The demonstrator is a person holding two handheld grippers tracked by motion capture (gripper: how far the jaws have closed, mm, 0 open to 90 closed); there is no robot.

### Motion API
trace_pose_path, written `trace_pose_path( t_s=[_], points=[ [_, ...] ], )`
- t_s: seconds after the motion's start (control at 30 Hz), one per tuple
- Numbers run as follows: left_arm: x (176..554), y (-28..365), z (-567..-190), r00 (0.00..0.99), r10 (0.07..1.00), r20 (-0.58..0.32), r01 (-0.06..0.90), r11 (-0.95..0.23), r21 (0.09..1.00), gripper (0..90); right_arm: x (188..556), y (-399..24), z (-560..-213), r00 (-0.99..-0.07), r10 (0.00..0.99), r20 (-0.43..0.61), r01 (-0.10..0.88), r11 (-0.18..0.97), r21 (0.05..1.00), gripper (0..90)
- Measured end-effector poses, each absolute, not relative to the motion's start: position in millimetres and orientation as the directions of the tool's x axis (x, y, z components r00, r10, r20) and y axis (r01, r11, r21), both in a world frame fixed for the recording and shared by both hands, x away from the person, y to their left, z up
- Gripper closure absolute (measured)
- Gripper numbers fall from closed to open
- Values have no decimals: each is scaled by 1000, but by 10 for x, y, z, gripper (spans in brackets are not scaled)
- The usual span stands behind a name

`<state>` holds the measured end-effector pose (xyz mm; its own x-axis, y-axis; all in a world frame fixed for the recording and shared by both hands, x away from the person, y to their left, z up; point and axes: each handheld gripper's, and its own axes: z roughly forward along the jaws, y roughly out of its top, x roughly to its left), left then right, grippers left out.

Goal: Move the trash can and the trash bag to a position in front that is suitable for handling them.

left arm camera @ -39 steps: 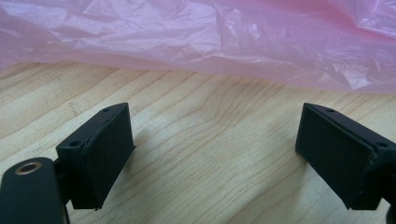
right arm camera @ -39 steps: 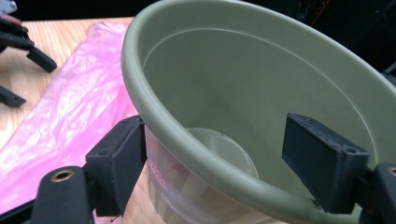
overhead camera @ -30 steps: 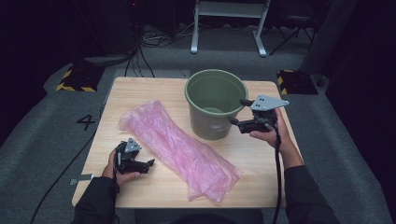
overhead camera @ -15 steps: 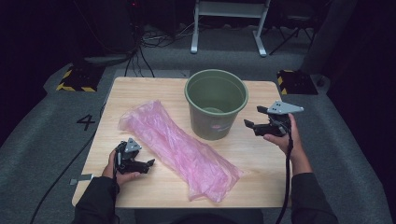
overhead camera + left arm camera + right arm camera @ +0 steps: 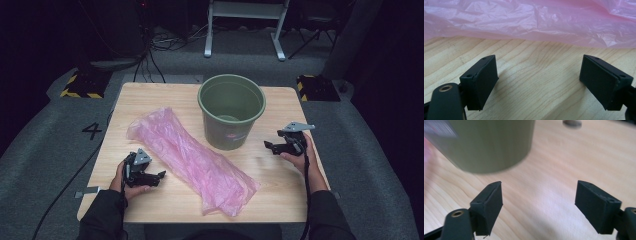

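Left claw point(image 5: 159, 175), jaws spread: resting just short of pink bag point(image 5: 192, 157), lining up for its edge. Right claw point(image 5: 268, 146), spread: hovering beside green bucket point(image 5: 231, 110), awaiting the bag.

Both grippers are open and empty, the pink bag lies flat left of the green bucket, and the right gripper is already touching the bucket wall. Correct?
Not quite: the right gripper is apart from the green bucket, with bare table between them, as the high view shows. The rest stands: both it and the left gripper are open and empty, and the pink bag lies flat left of the bucket.
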<state>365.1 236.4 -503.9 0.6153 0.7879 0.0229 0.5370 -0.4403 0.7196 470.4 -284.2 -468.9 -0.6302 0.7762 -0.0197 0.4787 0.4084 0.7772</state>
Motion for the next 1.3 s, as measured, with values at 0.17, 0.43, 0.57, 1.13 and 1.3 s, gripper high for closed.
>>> trace_pose_path(
  t_s=[0.17, 0.43, 0.57, 1.13, 1.3],
  points=[
    [3620, 2322, -5032, 615, 787, 32, 534, -447, 718, 156, 4734, -2928, -4854, -606, 795, 6, 528, 397, 751, 205],
    [3501, 2199, -4973, 685, 727, 50, 459, -483, 746, 171, 4770, -3013, -4996, -565, 825, 21, 579, 379, 722, 200],
    [3489, 2072, -4911, 728, 683, 58, 408, -499, 765, 163, 4772, -3019, -5009, -558, 830, 15, 572, 372, 731, 199],
    [3521, 1570, -4826, 844, 524, 115, 271, -601, 752, 158, 4738, -2993, -5028, -546, 837, -7, 562, 373, 738, 191],
    [3624, 1426, -4901, 861, 494, 119, 272, -646, 713, 159, 4733, -2992, -5029, -545, 838, -7, 562, 371, 739, 191]
  ],
)
